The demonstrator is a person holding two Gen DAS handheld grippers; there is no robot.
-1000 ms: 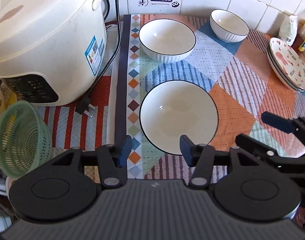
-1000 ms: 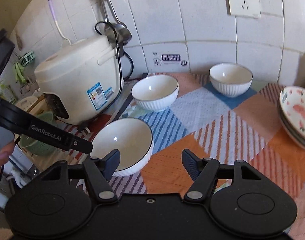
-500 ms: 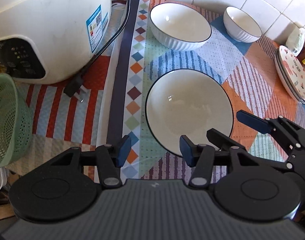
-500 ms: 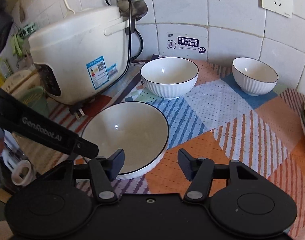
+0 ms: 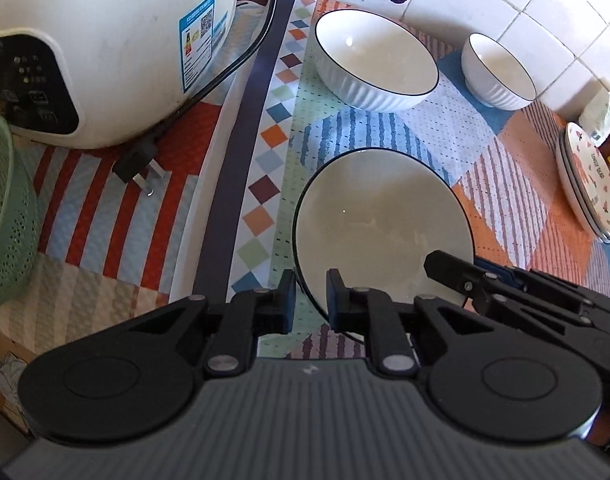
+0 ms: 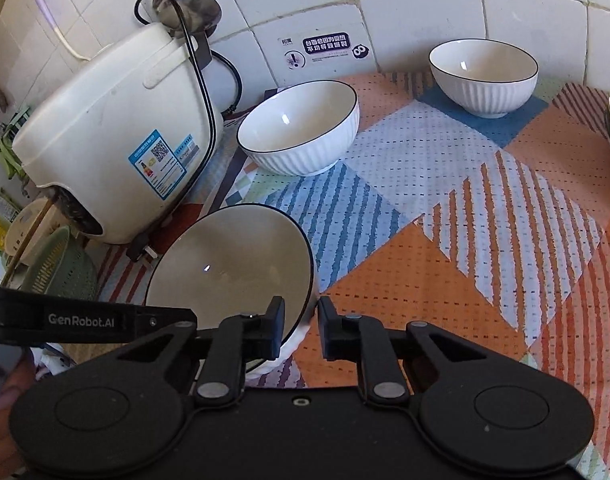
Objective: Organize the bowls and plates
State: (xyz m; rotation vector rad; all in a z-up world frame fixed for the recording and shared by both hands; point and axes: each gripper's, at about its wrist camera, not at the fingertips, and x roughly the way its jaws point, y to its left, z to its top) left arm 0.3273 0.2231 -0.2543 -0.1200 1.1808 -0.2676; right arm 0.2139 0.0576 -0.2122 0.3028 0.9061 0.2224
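Observation:
A large white bowl with a dark rim [image 5: 385, 220] [image 6: 233, 264] sits tilted on the patterned cloth, nearest to me. My left gripper [image 5: 311, 300] is shut on its near left rim, one pad inside and one outside. My right gripper [image 6: 301, 326] straddles the bowl's right rim; its jaws are closing, with the bowl's wall between the pads. The right gripper [image 5: 469, 268] also shows at the bowl's right edge in the left wrist view. Behind stand a medium ribbed bowl [image 5: 377, 60] [image 6: 301, 128] and a small ribbed bowl [image 5: 499, 68] [image 6: 483, 76]. Patterned plates [image 5: 589, 184] are stacked at the far right.
A white rice cooker [image 5: 105, 40] [image 6: 113, 132] stands at the left, its loose plug [image 5: 139, 162] lying on the striped cloth. A green mesh basket [image 5: 5, 220] sits at the left edge. A tiled wall closes the back. A ladle [image 6: 189, 12] hangs above the cooker.
Both grippers came down onto the large bowl and their jaws narrowed around its rim, left side and right side. The bowl now looks tipped.

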